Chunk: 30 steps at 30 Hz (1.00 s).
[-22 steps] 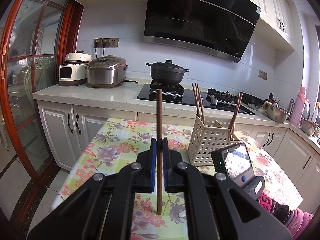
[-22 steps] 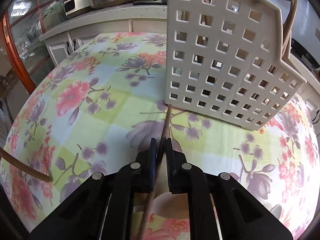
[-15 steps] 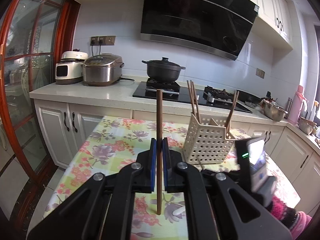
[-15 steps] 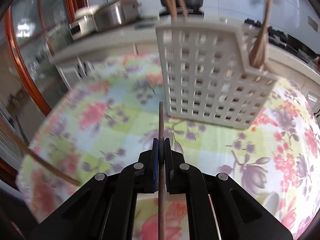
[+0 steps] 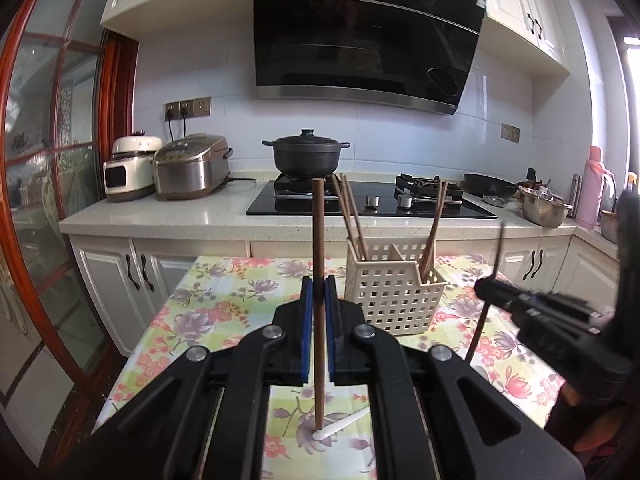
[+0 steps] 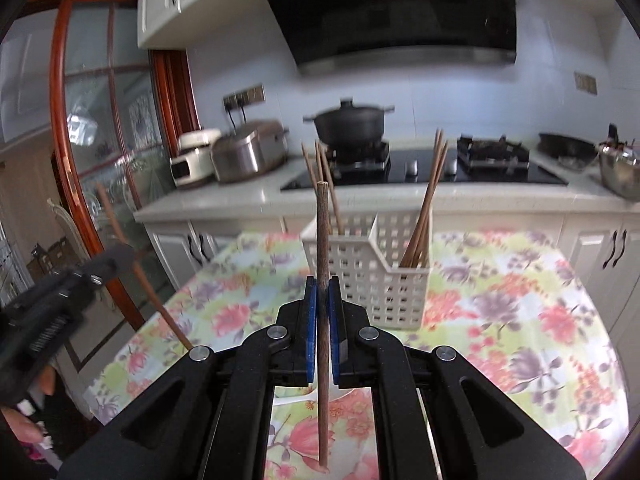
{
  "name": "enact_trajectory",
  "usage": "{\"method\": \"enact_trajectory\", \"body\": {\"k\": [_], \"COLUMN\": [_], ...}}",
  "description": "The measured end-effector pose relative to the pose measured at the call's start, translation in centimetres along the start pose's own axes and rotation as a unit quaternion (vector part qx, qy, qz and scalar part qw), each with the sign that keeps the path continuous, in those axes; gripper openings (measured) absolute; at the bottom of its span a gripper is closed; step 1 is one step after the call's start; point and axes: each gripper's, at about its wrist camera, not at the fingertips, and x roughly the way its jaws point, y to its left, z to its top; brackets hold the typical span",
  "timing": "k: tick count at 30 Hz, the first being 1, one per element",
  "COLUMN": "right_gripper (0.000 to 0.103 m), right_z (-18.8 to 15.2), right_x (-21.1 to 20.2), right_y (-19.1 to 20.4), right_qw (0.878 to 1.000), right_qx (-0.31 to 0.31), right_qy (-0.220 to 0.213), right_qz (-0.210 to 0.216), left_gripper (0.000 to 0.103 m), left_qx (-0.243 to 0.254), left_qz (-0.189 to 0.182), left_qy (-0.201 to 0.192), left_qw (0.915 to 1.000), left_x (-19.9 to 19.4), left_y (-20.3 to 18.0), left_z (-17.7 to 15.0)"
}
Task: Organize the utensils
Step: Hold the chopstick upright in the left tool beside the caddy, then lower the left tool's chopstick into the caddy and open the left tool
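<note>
A black pot [image 5: 306, 155] sits on the stove [image 5: 368, 200], two rice cookers [image 5: 191, 166] apparently left of it.

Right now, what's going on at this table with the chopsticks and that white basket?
A person is sorting chopsticks into the white slotted basket on the flowered tablecloth. The left tongs are shut on one brown chopstick, held upright above the table. The right tongs grip a second chopstick the same way. Several chopsticks already stand in the basket's two compartments. Neither held one is in yet.
</note>
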Motion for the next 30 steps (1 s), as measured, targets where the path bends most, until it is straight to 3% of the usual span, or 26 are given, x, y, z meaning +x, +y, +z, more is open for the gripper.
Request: {"method": "enact_trajectory", "body": {"k": [11,30], "right_gripper": [0.006,0.006], "right_z": [1.6,5.0], "right_x": [-3.9,-2.2], "right_y": [-1.0,-2.5], "right_qw": [0.999,0.998], "right_qx": [-0.015,-0.022], "right_qy": [-0.050,-0.058], "right_qz": [-0.012,-0.020], "left_gripper": [0.006,0.006], "left_qx": [0.022,0.024], "left_qz": [-0.003,-0.015], "left_qy": [-0.011,-0.012], "left_qw": [0.9997,0.9995], "left_x": [-0.8,0.9], "left_y": [-2.9,-3.8], "left_z": [0.6,2.8]}}
